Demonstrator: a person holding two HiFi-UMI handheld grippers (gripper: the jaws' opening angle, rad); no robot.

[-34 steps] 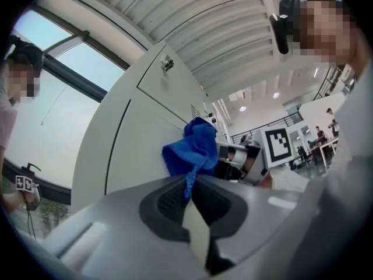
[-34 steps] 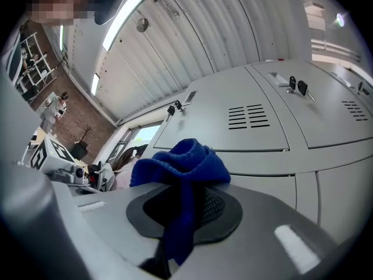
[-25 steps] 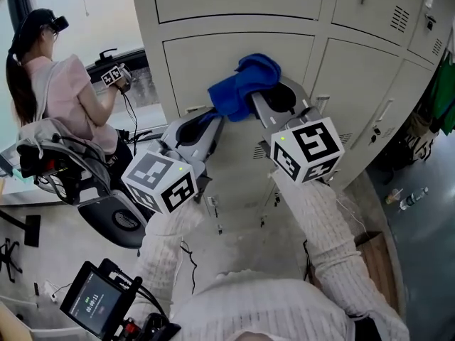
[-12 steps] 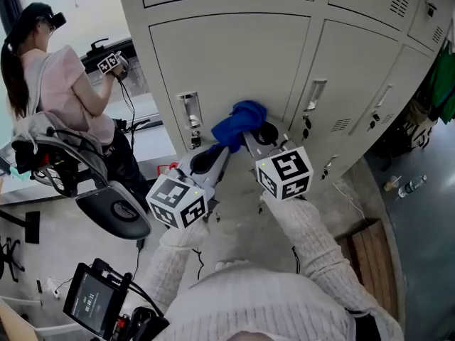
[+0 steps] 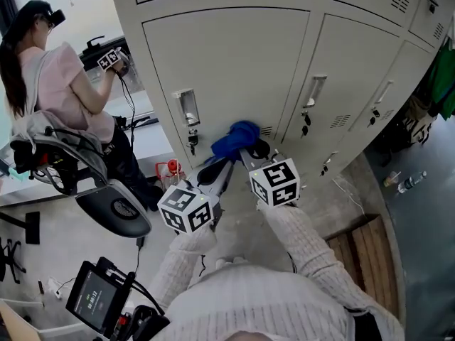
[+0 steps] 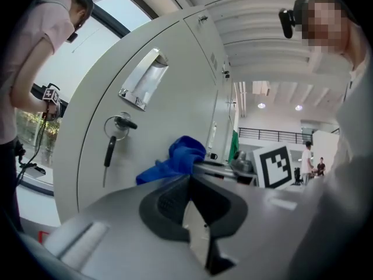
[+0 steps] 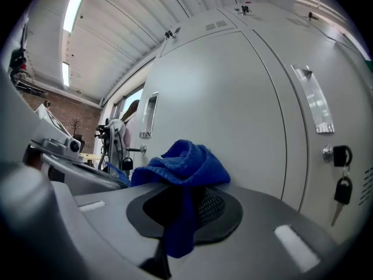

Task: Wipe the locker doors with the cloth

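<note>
Beige locker doors (image 5: 234, 69) stand before you; your right tool (image 7: 185, 209) pinches the blue cloth (image 7: 183, 162) close to one door, while your left tool (image 6: 187, 182) is pressed together, empty. Sweep sideways carelessly and the cloth could snag the hanging key (image 5: 190, 142) nearby and pull free.

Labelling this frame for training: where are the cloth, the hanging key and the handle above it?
cloth (image 5: 238, 135): head view, its bunched top.
key (image 6: 109, 151): left gripper view, the dangling dark shaft.
handle (image 6: 143, 79): left gripper view, middle of the metal plate.
</note>
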